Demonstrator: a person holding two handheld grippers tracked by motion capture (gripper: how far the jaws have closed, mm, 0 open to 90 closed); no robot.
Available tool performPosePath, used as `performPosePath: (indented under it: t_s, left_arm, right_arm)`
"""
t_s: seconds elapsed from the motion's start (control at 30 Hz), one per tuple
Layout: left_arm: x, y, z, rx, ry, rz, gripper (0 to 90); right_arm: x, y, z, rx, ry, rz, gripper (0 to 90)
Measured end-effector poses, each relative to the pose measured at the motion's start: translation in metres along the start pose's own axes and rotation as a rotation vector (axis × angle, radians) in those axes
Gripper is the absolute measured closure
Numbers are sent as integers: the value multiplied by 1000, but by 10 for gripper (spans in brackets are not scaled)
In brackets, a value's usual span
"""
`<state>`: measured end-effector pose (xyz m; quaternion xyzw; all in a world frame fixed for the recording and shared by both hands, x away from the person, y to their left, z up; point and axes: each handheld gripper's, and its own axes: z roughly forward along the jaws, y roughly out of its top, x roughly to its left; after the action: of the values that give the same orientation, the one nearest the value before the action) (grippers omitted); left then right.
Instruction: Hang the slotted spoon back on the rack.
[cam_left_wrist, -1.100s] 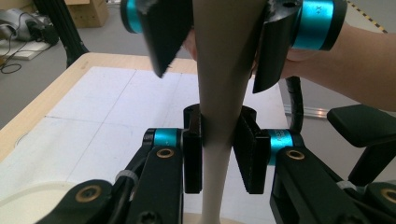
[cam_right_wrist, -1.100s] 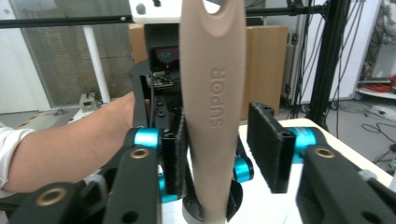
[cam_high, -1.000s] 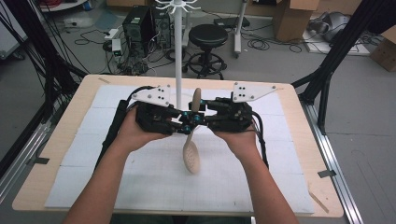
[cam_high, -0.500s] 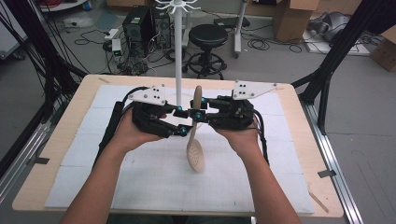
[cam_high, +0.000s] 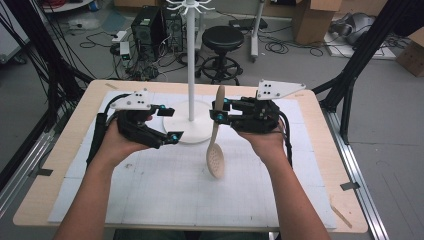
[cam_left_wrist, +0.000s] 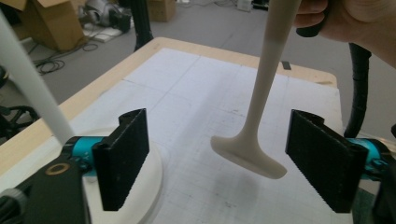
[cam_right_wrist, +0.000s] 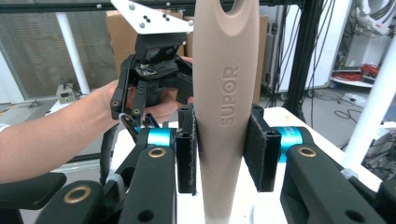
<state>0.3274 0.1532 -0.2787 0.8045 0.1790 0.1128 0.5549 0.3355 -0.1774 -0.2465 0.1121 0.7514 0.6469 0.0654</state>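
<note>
Beige and slotted, the spoon (cam_high: 216, 145) hung bowl-down over the worktop (cam_high: 150, 200), clamped by the right gripper (cam_high: 218, 111), while the left gripper (cam_high: 172, 125), jaws just opened and empty, stood aside; hanging it on the stand (cam_high: 190, 65) probably came next.
</note>
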Motion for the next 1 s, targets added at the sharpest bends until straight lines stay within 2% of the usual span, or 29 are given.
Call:
performPosePath:
  t_s: [0.1, 0.17, 0.2, 0.27, 0.43, 0.53, 0.67, 0.8, 1.0]
  left_arm:
    - [6, -12, -10, -21, 33, -13, 147]
    - [11, -28, -21, -54, 73, -36, 131]
    - [11, -28, -21, -54, 73, -36, 128]
    - [14, -39, -29, -68, 102, -47, 125]
    - [19, -63, -43, -76, 148, -66, 100]
    - [19, -64, -45, -49, 172, -59, 93]
    - [17, -68, -46, -56, 159, -45, 88]
    - [18, -71, -48, -65, 166, -61, 87]
    - [15, -72, -49, -76, 142, -63, 87]
  right_arm:
    - [-2, 3, -2, 2, -10, -4, 678]
    - [-4, 5, -4, 5, -16, -6, 678]
    - [-4, 5, -4, 5, -16, -6, 678]
    - [-5, 7, -5, 1, -21, -1, 678]
    - [-13, 11, -9, 7, -40, 12, 678]
    - [-20, 16, -11, 8, -55, 19, 678]
    - [-26, 24, -11, 15, -67, 16, 678]
    - [-34, 33, -13, 22, -82, 26, 678]
    - [-46, 46, -17, 12, -107, 35, 678]
